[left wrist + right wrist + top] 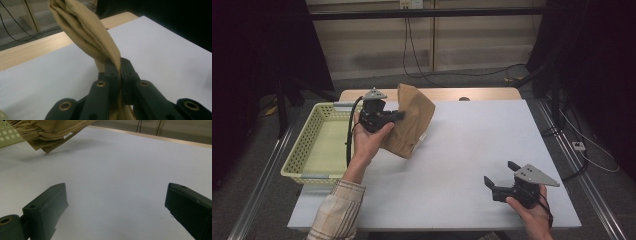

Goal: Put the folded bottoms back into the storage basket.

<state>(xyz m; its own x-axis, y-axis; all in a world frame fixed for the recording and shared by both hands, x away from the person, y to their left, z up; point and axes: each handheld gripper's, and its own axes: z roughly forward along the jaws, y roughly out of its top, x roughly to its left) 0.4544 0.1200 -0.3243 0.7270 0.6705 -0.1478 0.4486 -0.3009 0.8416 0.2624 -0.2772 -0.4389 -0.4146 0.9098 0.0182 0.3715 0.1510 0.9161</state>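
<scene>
High view: our left gripper [398,116] pinches the tan cloth [412,125] aloft at 10 o'clock, probably bound for the basket [307,145]; our right gripper [501,176] waits wide apart at 4 o'clock.

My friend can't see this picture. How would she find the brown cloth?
Start at the white rectangular table, then go to its left edge by the pale yellow plastic basket. There the left gripper pinches a tan, bunched fabric cloth, hanging above the table. It is the one soft, crumpled thing.

3 cameras, 1 counter [472,150]
Your high view looks forward and down; both gripper views sit close, sharing the tan cloth [412,120] [82,27] [50,132].
</scene>
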